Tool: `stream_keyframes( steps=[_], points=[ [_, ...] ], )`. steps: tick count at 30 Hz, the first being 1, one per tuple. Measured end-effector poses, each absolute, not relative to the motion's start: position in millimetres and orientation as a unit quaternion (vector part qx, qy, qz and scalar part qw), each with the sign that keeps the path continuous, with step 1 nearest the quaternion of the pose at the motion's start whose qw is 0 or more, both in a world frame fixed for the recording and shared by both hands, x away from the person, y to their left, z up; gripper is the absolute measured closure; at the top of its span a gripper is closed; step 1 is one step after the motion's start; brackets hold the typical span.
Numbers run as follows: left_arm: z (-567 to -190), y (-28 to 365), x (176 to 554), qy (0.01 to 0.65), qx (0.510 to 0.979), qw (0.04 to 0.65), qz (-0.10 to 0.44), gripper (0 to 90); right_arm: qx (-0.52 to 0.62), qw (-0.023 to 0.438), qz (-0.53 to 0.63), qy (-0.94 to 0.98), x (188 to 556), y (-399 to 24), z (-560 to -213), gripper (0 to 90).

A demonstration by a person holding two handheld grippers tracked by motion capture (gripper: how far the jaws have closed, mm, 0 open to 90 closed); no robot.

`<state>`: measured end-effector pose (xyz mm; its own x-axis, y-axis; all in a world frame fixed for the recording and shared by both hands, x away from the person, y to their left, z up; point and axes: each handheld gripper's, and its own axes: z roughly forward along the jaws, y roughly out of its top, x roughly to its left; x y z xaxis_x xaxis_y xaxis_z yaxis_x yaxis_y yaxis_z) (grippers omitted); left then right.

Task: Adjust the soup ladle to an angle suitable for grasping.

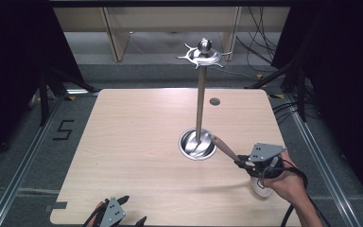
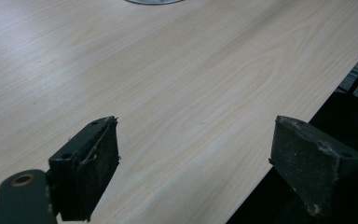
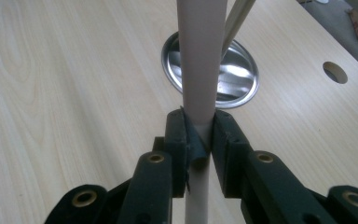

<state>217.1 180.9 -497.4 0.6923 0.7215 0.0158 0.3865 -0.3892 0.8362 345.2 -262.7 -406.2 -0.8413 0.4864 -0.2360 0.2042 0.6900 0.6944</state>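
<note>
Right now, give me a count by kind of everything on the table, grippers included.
Metal stand with hook crown: 1
Utensil with a pale handle, clamped in the right gripper: 1
Grippers, right one plus the open left gripper: 2
Total: 4

Utensil w/ pale wood handle (image 1: 224,147), held off table, tilted, handle end pointing to 10 o'clock twd stand. White rounded head (image 1: 261,187) low at 4 o'clock end. Sits at 4 o'clock of steel rack's round base (image 1: 197,144). Handle (image 3: 200,60) clamped.
</note>
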Motion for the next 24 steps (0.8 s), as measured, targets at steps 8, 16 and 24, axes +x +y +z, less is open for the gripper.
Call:
stream_keyframes(
  steps=[8, 16, 24],
  points=[
    [-495.9, 182.0, 216.4, 0.339, 0.813, 0.430, 0.196, 14.7, 0.208, 0.216, 0.375, 0.877, 342.6, -269.0, -401.9, 77.9],
    [-497.5, 181.6, 216.4, 0.348, 0.811, 0.430, 0.190, 14.8, 0.219, 0.214, 0.409, 0.859, 344.2, -279.5, -402.0, 77.9],
    [-497.0, 181.9, 216.9, 0.344, 0.812, 0.430, 0.194, 14.7, 0.221, 0.211, 0.432, 0.849, 345.1, -283.6, -399.1, 77.9]
  ],
)
